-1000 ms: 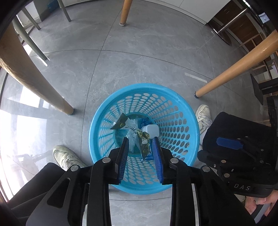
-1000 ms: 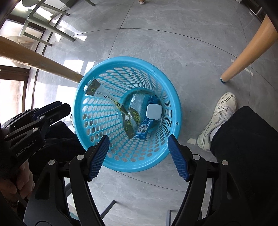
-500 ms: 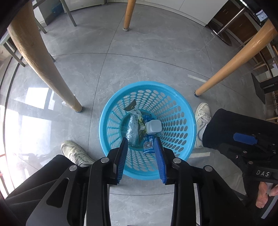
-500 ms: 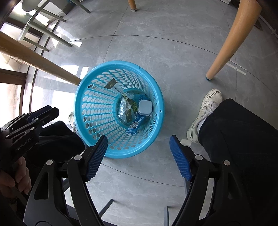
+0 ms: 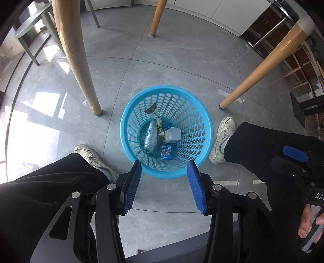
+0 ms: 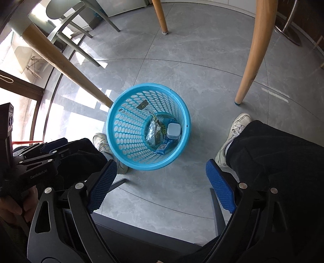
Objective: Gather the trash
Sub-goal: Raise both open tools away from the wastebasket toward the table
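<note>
Both grippers are empty, jaws opening: left gripper [image 5: 165, 185] and right gripper [image 6: 162, 186] sit above the blue basket [image 5: 204, 113]. Wrappers [image 5: 150, 137] and a grey tub [image 5: 172, 135] lie at its bottom. Left view catches the person's right hand [image 5: 308, 226] at 4 o'clock; right view shows the green chair [image 6: 66, 12] at 11.

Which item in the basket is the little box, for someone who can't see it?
Find the blue basket on the grey floor between the shoes. At its bottom, beside a silvery wrapper, sits the box: pale grey, squarish, rounded corners, the only rigid piece among the wrappers.
</note>
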The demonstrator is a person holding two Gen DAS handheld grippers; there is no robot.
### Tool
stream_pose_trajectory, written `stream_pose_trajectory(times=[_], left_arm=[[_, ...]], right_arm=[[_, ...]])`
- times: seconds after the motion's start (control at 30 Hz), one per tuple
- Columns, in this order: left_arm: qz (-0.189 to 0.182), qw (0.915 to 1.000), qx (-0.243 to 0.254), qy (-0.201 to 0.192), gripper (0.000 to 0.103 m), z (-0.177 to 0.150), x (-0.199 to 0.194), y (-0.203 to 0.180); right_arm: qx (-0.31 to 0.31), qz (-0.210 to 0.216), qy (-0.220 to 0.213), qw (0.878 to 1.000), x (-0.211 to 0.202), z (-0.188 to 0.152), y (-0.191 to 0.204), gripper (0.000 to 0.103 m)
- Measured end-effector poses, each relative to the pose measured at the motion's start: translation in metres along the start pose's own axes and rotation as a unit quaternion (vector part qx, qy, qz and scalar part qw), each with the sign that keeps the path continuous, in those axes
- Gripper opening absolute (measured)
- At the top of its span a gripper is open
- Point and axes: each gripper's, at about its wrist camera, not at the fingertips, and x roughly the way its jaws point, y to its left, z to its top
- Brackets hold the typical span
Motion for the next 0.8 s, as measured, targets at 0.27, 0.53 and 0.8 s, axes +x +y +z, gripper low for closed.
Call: stream_pose_trajectory(times=[0.27,0.53,0.8], left_arm=[[0.003,0.9971,-0.013,-0.074,0.047,-0.022,-0.053,0.006],[0.018,0.9927,-0.007,-0.119,0.047,-0.039,-0.09,0.014],[0.025,0.986,0.006,-0.165,0.047,-0.061,-0.133,0.013]], right_arm=[[-0.006,-0.006,-0.055,0.998,-0.053,-0.021,-0.008,0.091],[-0.044,-0.026,-0.092,0.994,-0.096,-0.039,0.0,0.092],[-0.063,-0.008,-0.14,0.988,-0.153,-0.053,0.013,0.094]])
